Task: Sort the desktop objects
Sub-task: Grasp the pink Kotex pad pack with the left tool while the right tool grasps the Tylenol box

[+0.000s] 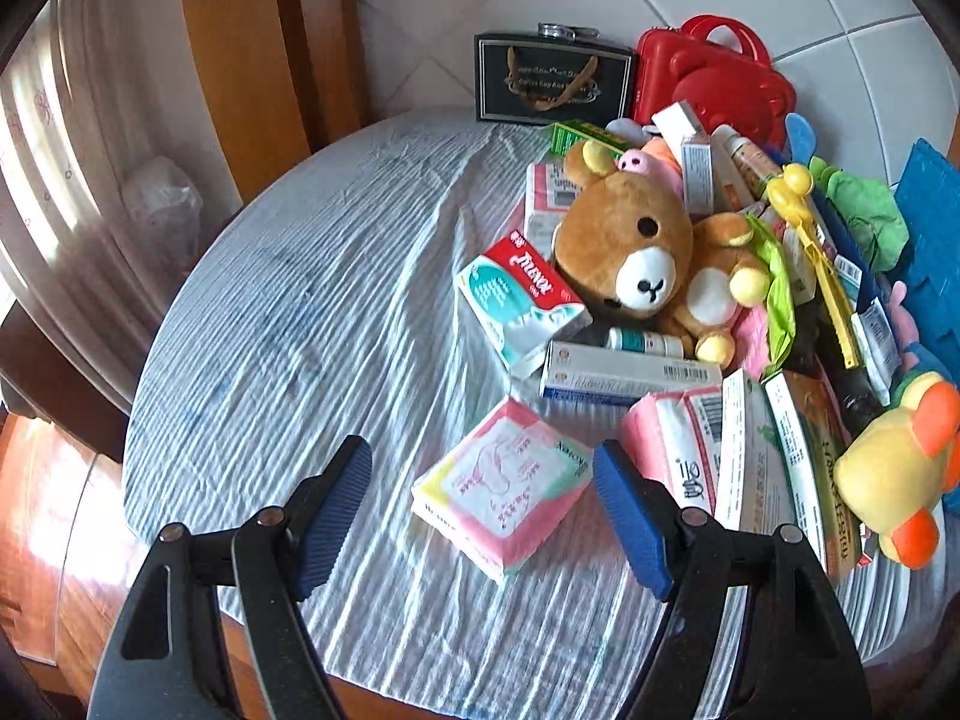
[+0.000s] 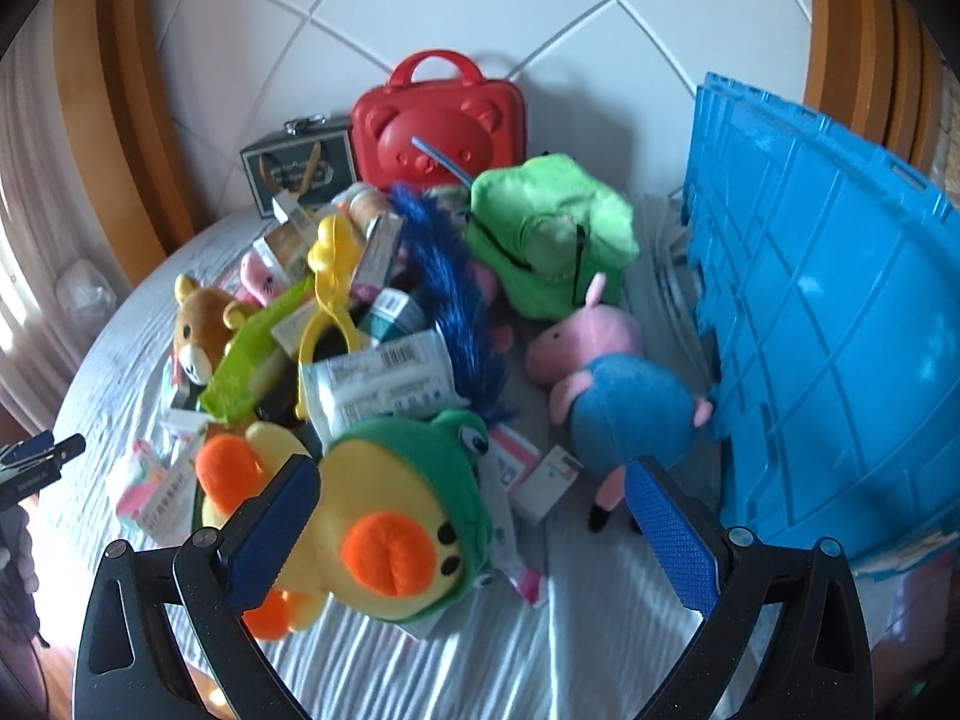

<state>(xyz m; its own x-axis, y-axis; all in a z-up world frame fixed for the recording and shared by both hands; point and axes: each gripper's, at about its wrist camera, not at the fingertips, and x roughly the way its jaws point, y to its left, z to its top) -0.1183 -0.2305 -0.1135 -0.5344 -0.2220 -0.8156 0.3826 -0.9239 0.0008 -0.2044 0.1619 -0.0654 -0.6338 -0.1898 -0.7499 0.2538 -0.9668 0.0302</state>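
Observation:
A pile of toys and boxes covers the right half of a round table with a striped cloth (image 1: 312, 324). My left gripper (image 1: 480, 510) is open above a pink tissue pack (image 1: 504, 489) that lies between its fingers. A brown plush bear (image 1: 636, 246) and a red and teal box (image 1: 519, 303) lie beyond it. My right gripper (image 2: 471, 516) is open, just in front of a yellow duck plush with a green frog hood (image 2: 396, 516). A pink pig plush in blue (image 2: 612, 384) lies to its right. The duck also shows in the left wrist view (image 1: 894, 468).
A blue plastic crate (image 2: 840, 312) stands on the right. A red bear-faced case (image 2: 441, 120) and a dark gift box (image 2: 297, 165) stand at the back wall. A green plush (image 2: 552, 234) and several medicine boxes (image 1: 630, 372) lie in the pile.

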